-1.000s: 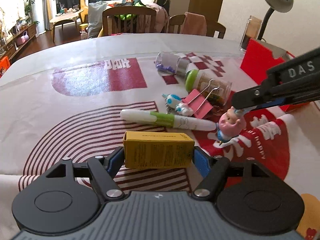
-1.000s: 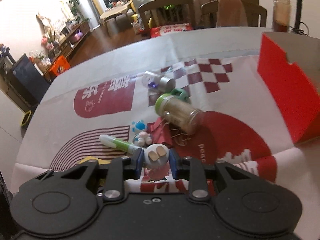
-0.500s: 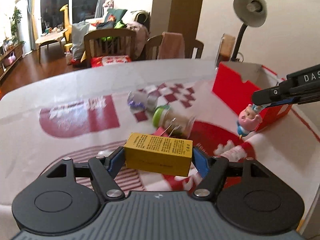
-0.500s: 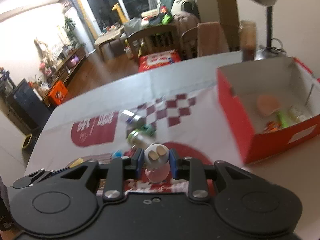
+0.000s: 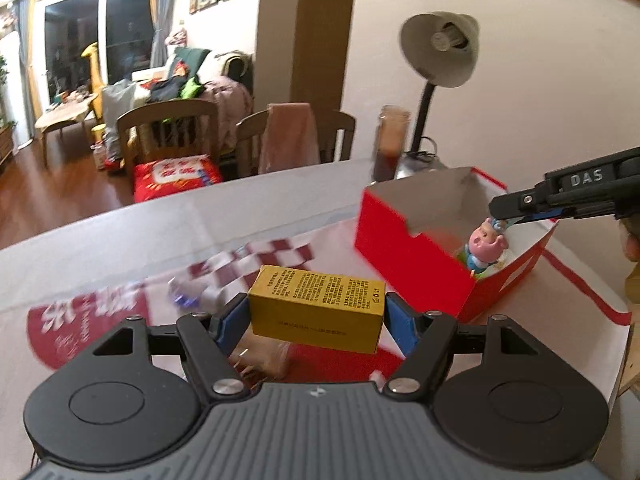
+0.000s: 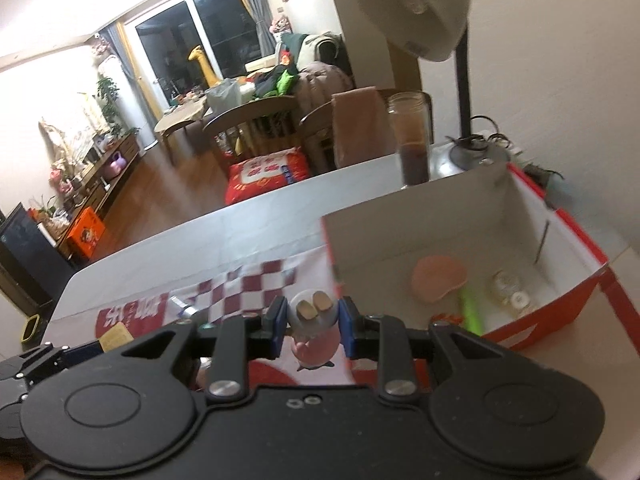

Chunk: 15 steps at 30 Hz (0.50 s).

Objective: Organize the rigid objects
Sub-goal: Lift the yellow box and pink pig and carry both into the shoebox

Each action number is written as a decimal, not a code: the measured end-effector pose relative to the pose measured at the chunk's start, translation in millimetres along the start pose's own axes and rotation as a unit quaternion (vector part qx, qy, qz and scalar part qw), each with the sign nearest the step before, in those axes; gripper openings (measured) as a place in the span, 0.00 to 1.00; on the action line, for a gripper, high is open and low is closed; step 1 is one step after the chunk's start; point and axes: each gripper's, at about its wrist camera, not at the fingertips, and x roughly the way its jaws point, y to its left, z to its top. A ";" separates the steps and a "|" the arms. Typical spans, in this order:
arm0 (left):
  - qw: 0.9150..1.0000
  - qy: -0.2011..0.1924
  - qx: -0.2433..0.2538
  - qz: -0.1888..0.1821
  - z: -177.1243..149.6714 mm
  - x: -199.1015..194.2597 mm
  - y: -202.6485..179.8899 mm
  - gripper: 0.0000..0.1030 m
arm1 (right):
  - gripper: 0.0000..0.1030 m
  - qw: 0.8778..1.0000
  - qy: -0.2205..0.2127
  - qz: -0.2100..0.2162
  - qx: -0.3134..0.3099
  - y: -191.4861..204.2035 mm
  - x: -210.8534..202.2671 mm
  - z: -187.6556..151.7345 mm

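Yellow carton (image 5: 316,307) crosswise, long axis spanning left jaws

Both wrist views face the red box (image 5: 412,256) (image 6: 560,320).

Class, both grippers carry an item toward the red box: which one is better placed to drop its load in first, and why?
Right. The right gripper holds the pig figurine at the red box; the left gripper's yellow carton hangs short of it.

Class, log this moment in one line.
left gripper: holds yellow cardboard carton | right gripper: holds pink pig figurine | near red cardboard box
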 end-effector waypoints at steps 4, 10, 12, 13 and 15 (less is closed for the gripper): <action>1.000 0.002 0.018 -0.014 18.2 19.8 -26.3 0.70 | 0.25 1.000 -0.003 -0.007 0.005 -27.7 5.0 13.4; 0.999 0.015 0.030 -0.017 34.0 54.2 -58.2 0.70 | 0.25 1.000 -0.004 -0.020 0.011 -69.8 13.9 29.8; 0.999 0.021 0.033 -0.017 39.3 65.4 -68.2 0.70 | 0.25 1.000 -0.005 -0.024 0.014 -83.3 16.5 33.8; 0.999 0.023 0.036 -0.017 41.6 69.9 -73.8 0.70 | 0.26 0.999 -0.006 -0.027 0.017 -90.8 18.1 35.8; 0.999 0.025 0.043 -0.017 46.5 77.8 -83.8 0.70 | 0.25 0.999 -0.006 -0.032 0.022 -105.2 20.5 39.5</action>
